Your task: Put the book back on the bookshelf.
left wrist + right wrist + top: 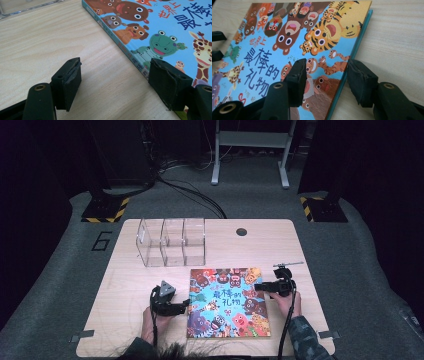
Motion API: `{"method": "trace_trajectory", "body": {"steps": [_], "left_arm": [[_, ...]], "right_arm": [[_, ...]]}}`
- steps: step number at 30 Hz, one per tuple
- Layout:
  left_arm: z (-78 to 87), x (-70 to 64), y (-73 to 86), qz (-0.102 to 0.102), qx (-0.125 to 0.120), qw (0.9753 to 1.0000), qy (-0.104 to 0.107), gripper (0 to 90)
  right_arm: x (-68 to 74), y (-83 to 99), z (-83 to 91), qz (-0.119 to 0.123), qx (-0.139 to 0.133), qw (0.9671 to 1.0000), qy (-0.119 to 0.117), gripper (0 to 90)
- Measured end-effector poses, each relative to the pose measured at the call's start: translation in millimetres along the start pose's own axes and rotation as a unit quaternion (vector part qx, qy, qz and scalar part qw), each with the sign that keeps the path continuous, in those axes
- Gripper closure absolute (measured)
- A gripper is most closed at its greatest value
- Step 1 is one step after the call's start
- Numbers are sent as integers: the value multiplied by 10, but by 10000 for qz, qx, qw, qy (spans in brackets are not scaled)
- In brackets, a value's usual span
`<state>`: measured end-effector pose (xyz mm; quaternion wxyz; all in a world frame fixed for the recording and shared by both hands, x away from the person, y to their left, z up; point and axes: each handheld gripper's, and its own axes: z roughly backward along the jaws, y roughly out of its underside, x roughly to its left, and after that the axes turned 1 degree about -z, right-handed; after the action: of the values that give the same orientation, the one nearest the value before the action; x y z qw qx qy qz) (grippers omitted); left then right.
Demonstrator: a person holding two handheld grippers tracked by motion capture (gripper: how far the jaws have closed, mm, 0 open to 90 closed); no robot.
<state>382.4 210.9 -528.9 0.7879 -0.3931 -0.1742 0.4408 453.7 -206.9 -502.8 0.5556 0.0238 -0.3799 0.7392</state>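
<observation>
High view shows a picture book (pixel 227 302) lying flat on the wooden table (pixel 130 285), cover up, just in front of a clear three-bay acrylic organiser (pixel 171 241), with the left gripper (pixel 181 306) at its spine edge and the right gripper (pixel 260 287) at its opposite edge. Both sets of jaws stand apart: the left straddles the spine, one jaw over the cover and one over bare wood, and the right likewise straddles the fore edge. To lift the book well, I judge each gripper should tip so one jaw slides under the board before closing, both squeezing evenly so it rises level. Whether any jaw touches the book yet is hard to tell, and the person's hands are partly cut off at the bottom.
</observation>
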Motion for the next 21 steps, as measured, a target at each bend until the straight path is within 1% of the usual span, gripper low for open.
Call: {"method": "trace_trajectory", "body": {"steps": [5, 6, 7, 8, 11, 14, 16, 17, 19, 21], "left_arm": [[0, 0, 0, 1, -1, 10000, -1, 265], [1, 0, 0, -5, 5, 10000, -7, 265], [0, 0, 0, -7, 1, 10000, -3, 265], [1, -1, 0, -4, 4, 10000, -8, 265], [0, 0, 0, -2, -2, 10000, -3, 265], [1, 0, 0, -9, 4, 10000, -1, 265], [2, 0, 0, -12, 10, 10000, -6, 265], [1, 0, 0, -10, 3, 10000, -3, 265], [2, 0, 0, -11, 10, 10000, -6, 265], [0, 0, 0, -4, 0, 10000, -2, 265]], "right_arm": [[-35, -2, 38, -69, -125, 9997, -214, 498], [-35, -2, 38, -69, -125, 9997, -214, 498], [-32, 2, 53, -135, -136, 9994, -275, 499], [-44, 1, 58, -151, -167, 9992, -316, 499], [-40, -1, 67, -142, -164, 9993, -315, 499], [-36, 8, 77, -213, -198, 9989, -365, 500], [-45, 19, 84, -192, -227, 9988, -401, 501], [-44, 25, 89, -239, -228, 9986, -416, 502], [-43, 29, 90, -251, -222, 9985, -429, 501], [-39, 44, 98, -256, -219, 9983, -474, 526]]}}
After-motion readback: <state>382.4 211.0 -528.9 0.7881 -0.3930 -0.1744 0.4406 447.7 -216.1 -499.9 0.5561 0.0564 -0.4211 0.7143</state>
